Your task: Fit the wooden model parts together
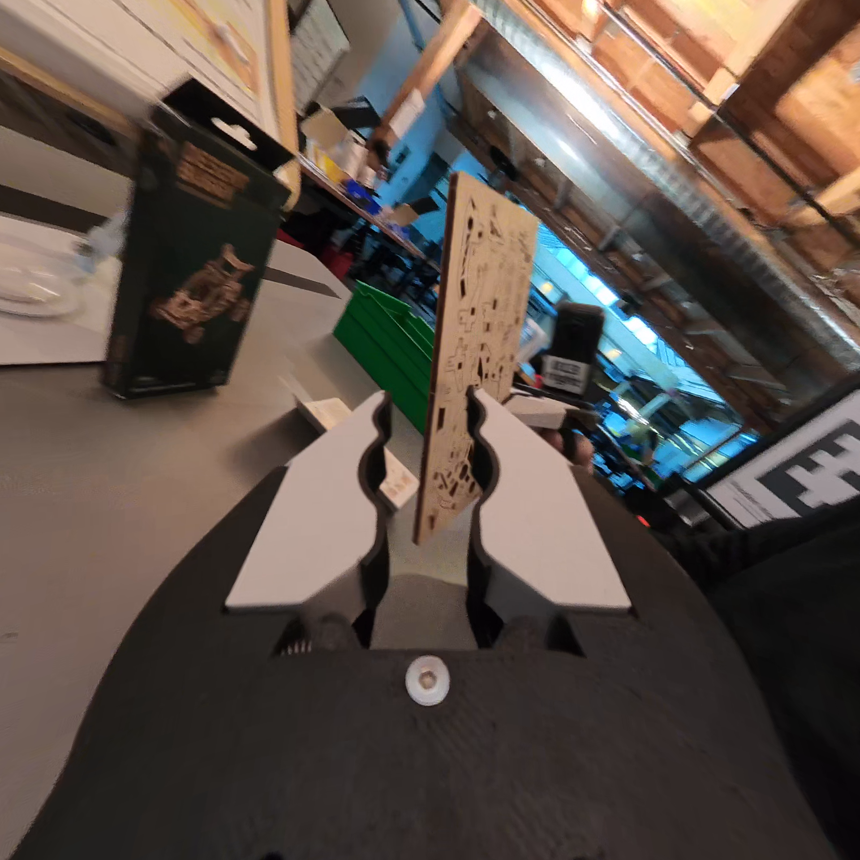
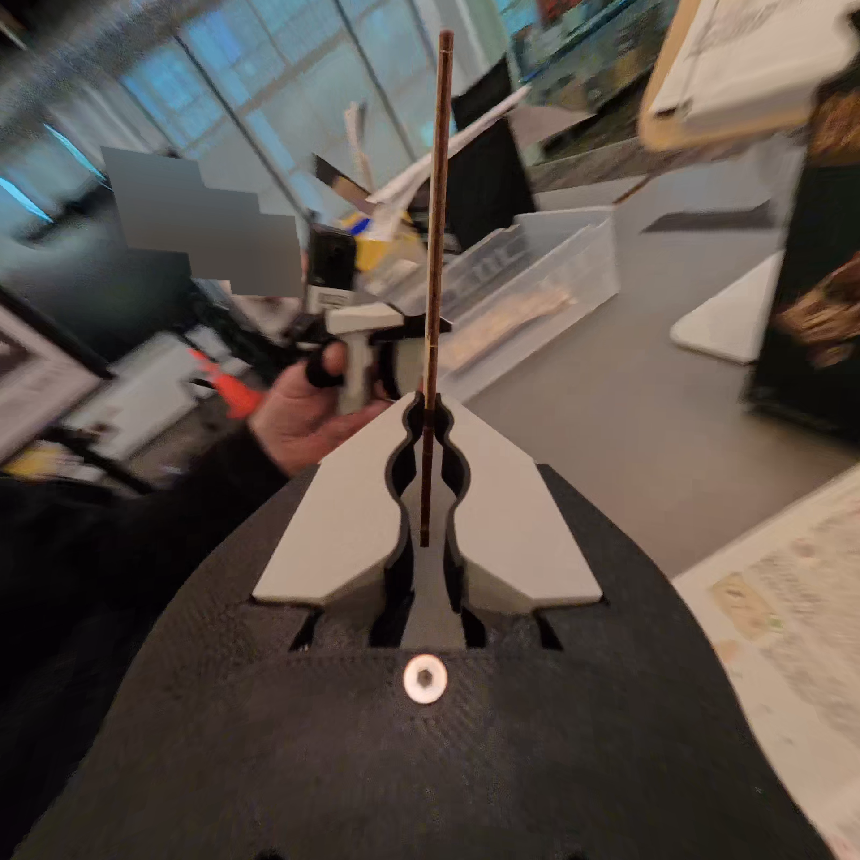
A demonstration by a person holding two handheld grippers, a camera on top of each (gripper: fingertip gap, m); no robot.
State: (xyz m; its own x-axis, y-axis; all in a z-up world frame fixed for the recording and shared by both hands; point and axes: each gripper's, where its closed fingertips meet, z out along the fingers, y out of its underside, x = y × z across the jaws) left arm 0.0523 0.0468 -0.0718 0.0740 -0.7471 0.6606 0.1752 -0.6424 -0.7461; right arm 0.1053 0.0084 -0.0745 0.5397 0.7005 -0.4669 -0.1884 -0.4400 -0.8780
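Laser-cut plywood fills the middle of the left wrist view: a wooden parts sheet (image 1: 484, 353), pale and scored with part outlines, stands upright and clear of the grey surface (image 1: 70, 465). It rises between the spread fingers of the left hand-held gripper (image 1: 430, 405). Those jaws stand wide. The right-side finger (image 1: 507, 456) looks to be against the sheet's face, while the other finger is plainly well apart from it, so this hand-held gripper is released and grips nothing. Left of the sheet stands the dark kit box (image 1: 186, 288), a green bin (image 1: 386, 344) lies just behind the sheet, and a folded instruction leaflet (image 1: 325, 412) lies on the surface beside it.

Over to the right wrist view, and here is the hold. The same sheet (image 2: 437, 232) shows edge-on as a thin dark strip, running straight up from the right hand-held gripper (image 2: 430, 405), whose jaws are clenched on its lower edge, pads pressing from both sides. Left of the sheet, the person's hand (image 2: 302, 419) holds the other tool's grey trigger. A clear plastic tub (image 2: 535, 274) sits on the surface right of the sheet.

My read: this is an early step, with the sheet being presented and no loose part freed yet. Next, I'd say, the left tool must close on the sheet or push one part out while the right keeps it steady. Thin ply could snap if twisted.
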